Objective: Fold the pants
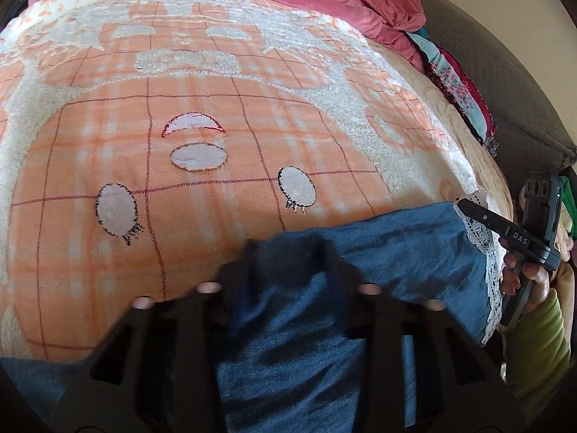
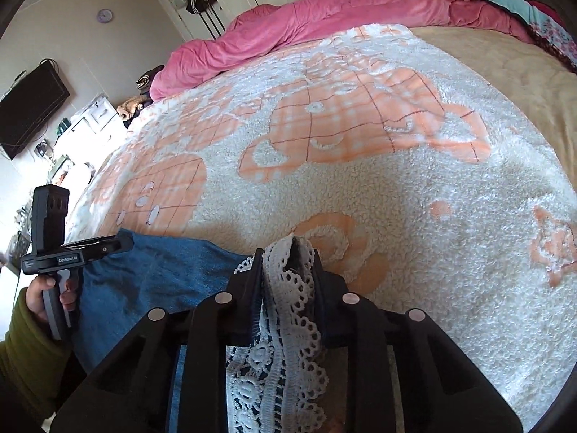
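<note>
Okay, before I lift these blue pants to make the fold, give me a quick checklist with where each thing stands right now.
1. Left tongs gripping the blue pants: ok, shut on a bunched blue fold.
2. Right tongs gripping the white lace hem: ok, the lace is pinched between the fingers.
3. Both grips on the same edge of the garment: cannot tell, most of the pants is hidden under the tongs.
4. Room on the orange and white blanket ahead: ok, nothing lies on it up to the pink duvet.
5. Fabric flat between the two grips: not ok, it looks rumpled.
</note>
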`<action>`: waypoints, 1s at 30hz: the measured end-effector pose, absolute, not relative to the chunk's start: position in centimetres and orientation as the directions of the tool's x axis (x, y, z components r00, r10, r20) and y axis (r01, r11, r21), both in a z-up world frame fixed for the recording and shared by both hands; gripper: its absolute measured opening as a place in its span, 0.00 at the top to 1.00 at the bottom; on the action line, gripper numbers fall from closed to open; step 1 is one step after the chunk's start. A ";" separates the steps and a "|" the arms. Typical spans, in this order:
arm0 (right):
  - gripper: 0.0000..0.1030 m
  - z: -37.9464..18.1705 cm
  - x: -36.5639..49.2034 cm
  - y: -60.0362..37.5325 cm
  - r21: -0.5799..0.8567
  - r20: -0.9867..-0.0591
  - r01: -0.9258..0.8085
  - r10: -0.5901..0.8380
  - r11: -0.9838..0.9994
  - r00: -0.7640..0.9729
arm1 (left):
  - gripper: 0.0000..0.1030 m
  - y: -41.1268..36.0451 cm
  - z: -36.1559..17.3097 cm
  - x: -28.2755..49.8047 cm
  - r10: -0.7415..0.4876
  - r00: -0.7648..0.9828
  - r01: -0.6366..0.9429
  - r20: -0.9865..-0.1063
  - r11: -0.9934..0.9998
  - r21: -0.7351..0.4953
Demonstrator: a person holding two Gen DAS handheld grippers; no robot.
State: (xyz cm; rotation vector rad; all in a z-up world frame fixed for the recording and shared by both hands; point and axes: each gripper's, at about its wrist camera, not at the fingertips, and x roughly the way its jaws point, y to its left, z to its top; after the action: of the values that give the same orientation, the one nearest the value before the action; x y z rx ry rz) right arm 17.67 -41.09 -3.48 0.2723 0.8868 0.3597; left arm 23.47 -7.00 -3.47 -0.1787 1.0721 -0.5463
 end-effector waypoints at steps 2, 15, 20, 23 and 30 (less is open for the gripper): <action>0.81 -2.8 17.3 -41.1 0.364 -0.687 -0.206 0.411 0.908 0.599 | 0.97 -6.9 -2.9 23.4 -0.512 0.365 0.343 -0.777 0.850 -0.399; 0.89 -2.3 21.9 -40.3 0.196 -0.753 -0.203 0.280 0.959 0.596 | 0.99 -8.0 -2.9 25.6 -0.401 0.466 0.335 -0.789 0.905 -0.262; 0.81 -3.9 22.1 -40.4 0.181 -0.766 -0.184 0.256 0.966 0.590 | 0.97 -7.6 -3.4 25.6 -0.383 0.474 0.325 -0.793 0.913 -0.247; 0.64 -2.4 20.6 -41.6 0.205 -0.744 -0.144 0.249 0.968 0.620 | 0.95 -7.5 -3.4 25.5 -0.392 0.476 0.326 -0.787 0.910 -0.256; 0.52 0.2 11.9 -42.5 0.242 -0.660 -0.139 0.268 0.960 0.701 | 0.64 -6.6 -0.3 22.8 -0.368 0.553 0.331 -0.747 0.920 -0.209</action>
State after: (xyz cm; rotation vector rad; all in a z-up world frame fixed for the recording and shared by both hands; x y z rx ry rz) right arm 11.85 -42.53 0.22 0.1795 0.7613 0.2281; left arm 22.82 -6.59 -0.26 -0.0456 0.8936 -0.4133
